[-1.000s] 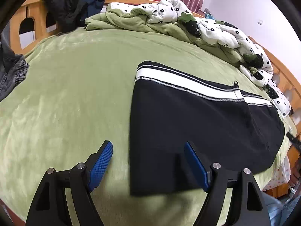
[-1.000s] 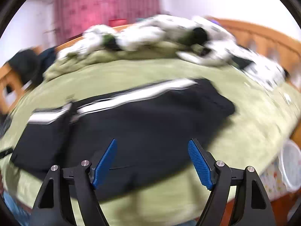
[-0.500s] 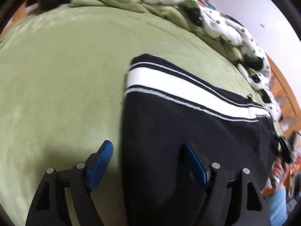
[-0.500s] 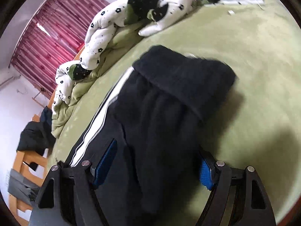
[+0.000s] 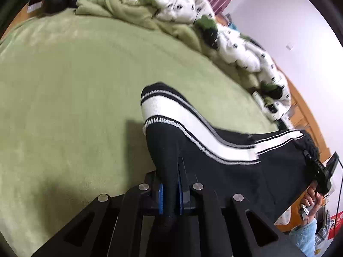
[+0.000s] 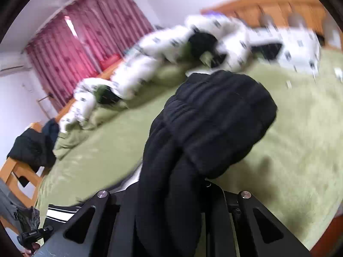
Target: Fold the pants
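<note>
Black pants point(image 5: 246, 177) with white side stripes are lifted off the green bed cover point(image 5: 64, 107). My left gripper point(image 5: 170, 199) is shut on the cuff end, the black cloth pinched between its blue pads. My right gripper point(image 6: 171, 209) is shut on the waistband end point(image 6: 214, 124), which bunches up and hides the fingertips. In the left wrist view the other gripper point(image 5: 321, 171) shows at the far right, held by a hand. The pants hang stretched between both grippers.
A crumpled white patterned quilt point(image 5: 235, 49) and green blanket point(image 5: 120, 10) lie along the far side of the bed. A wooden bed frame point(image 6: 278, 6) edges it. Dark clothes point(image 6: 32, 147) hang on the footboard at left. Red curtains point(image 6: 81, 42) are behind.
Both grippers went from open over the flat pants to shut on them. The pants' two ends are now raised off the bed.
</note>
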